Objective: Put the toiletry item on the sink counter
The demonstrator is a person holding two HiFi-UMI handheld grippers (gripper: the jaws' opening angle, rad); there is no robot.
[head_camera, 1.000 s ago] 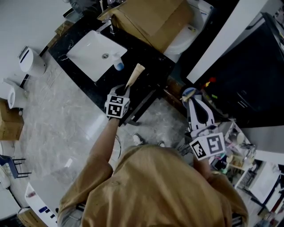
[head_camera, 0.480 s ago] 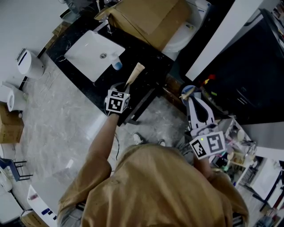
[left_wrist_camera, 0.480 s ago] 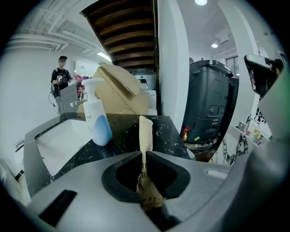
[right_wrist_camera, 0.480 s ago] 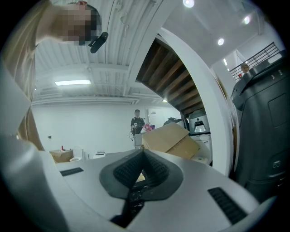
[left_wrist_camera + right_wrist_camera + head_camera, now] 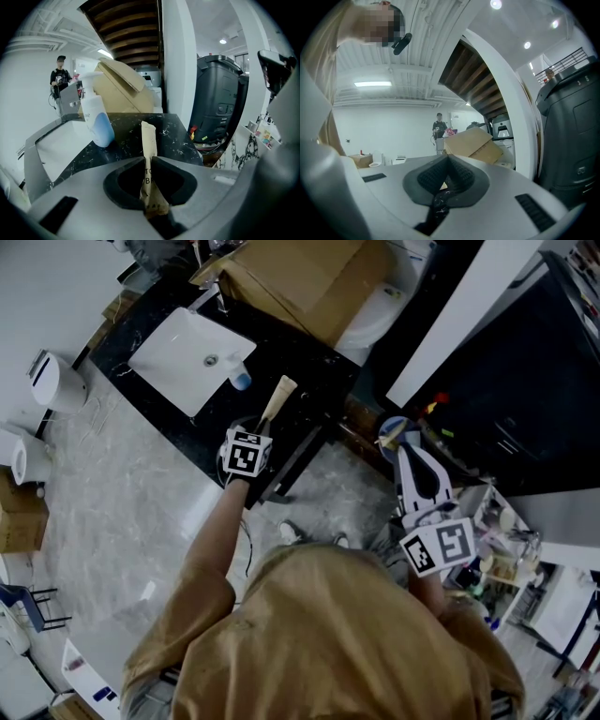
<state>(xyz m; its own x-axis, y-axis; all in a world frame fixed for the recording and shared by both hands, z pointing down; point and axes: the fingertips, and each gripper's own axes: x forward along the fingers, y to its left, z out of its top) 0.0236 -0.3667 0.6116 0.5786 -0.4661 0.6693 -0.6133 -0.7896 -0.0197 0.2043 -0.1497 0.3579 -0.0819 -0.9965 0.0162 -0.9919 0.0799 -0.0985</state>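
Observation:
The toiletry item is a long tan paper packet with print on it. My left gripper is shut on its near end. The packet points out over the black marble sink counter; I cannot tell whether it touches the stone. A white-and-blue bottle stands just left of its tip, beside the white sink basin. My right gripper hangs off to the right, away from the counter. Its ribbed pads meet, with nothing between them.
A big cardboard box lies over the back of the counter. A black bin stands right of the counter's end. A cluttered wire rack is near my right gripper. A person stands far across the room.
The head view has drifted a little, so the counter sits slightly further left. My left gripper keeps the packet over the counter much as before. The right gripper has not moved.

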